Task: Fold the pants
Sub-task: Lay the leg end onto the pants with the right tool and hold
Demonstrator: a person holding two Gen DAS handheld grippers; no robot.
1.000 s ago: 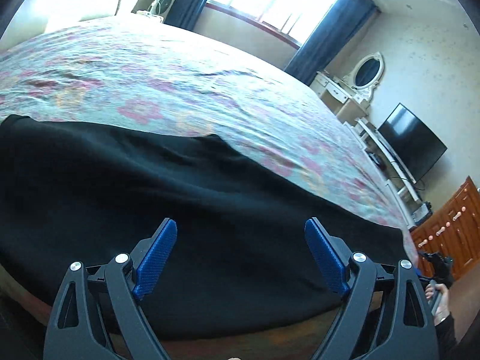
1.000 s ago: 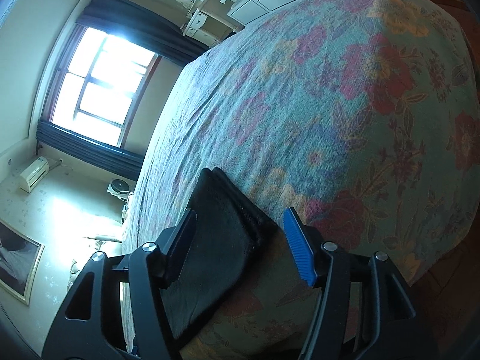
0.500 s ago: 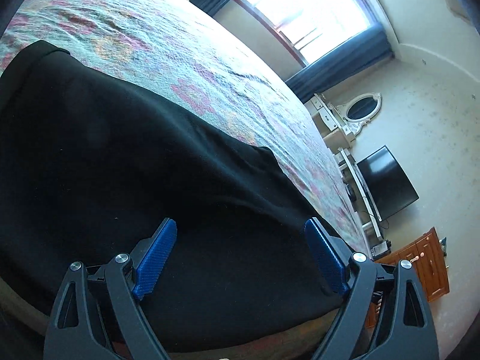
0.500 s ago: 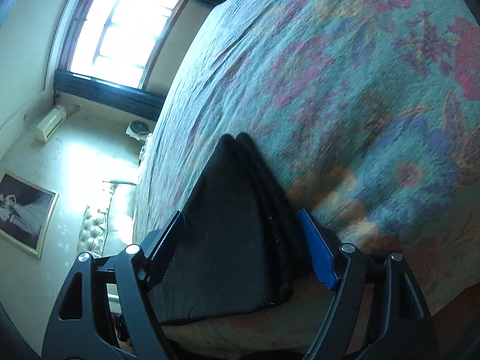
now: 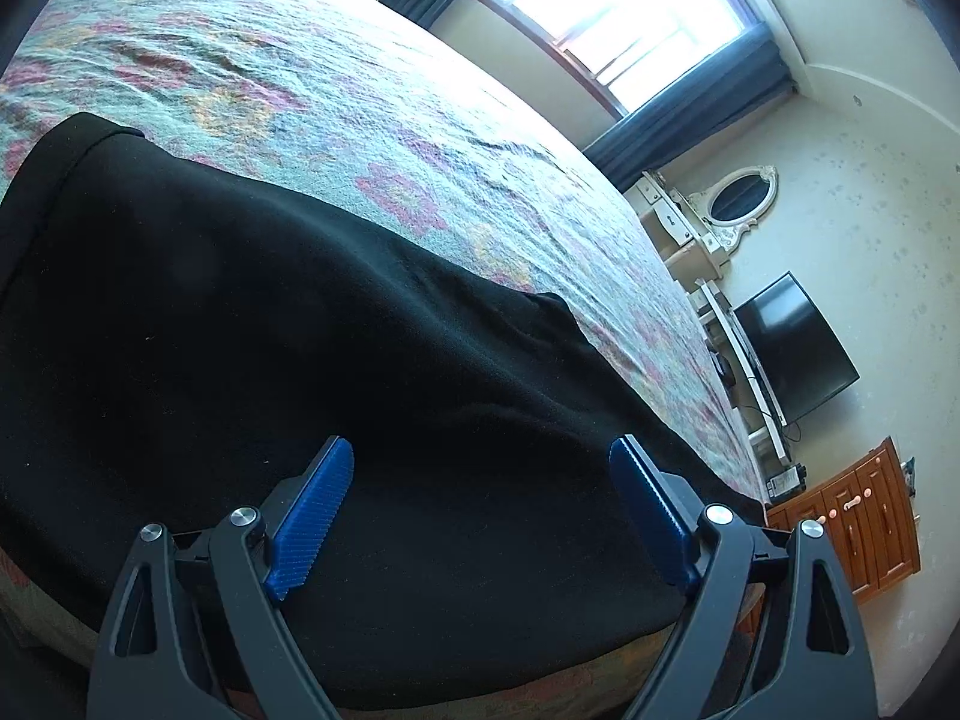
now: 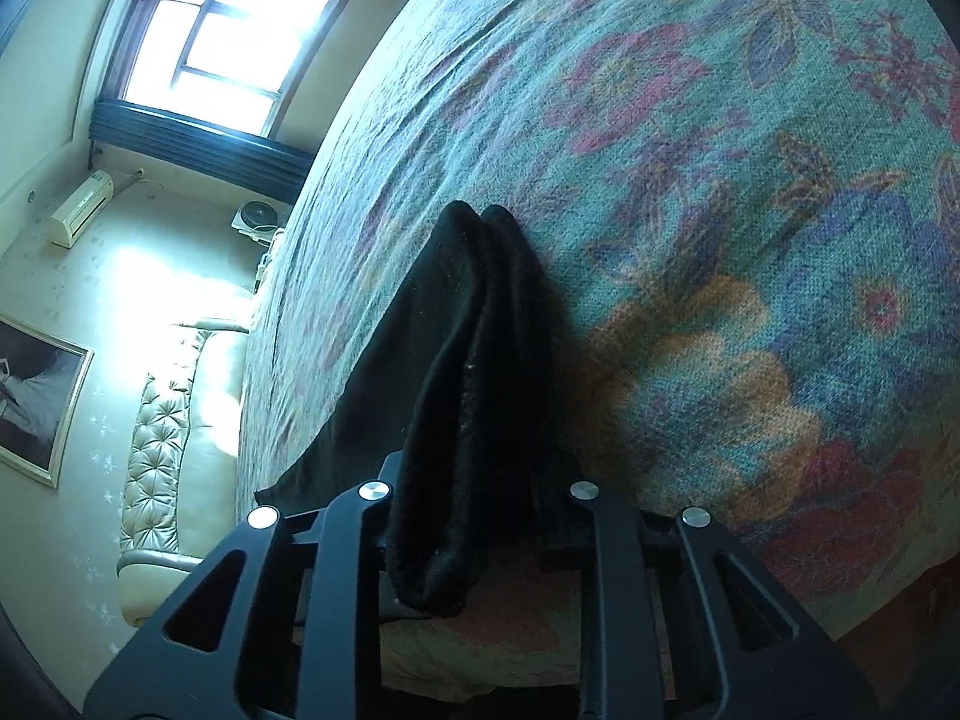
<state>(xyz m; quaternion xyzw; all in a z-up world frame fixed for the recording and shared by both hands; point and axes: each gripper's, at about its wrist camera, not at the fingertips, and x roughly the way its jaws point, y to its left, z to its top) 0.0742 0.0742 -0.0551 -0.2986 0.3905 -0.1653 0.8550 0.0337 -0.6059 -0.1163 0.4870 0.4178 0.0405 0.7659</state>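
Soft black pants (image 6: pixel 474 396), layered edge bunched in the closing right tool (image 6: pixel 474 516); left tool (image 5: pixel 480 504) gapes over flat cloth

left gripper (image 5: pixel 480 510) jaws wide, right gripper (image 6: pixel 474 516) jaws closing

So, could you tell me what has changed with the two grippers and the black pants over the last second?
The right gripper moved in over the bunched end of the black pants and its jaws are closing, the fabric now pinched between them. The left gripper shifted along the bed over the flat part of the pants and took hold of nothing. Its jaws stayed wide open, and the pants stayed lying on the floral bedspread.
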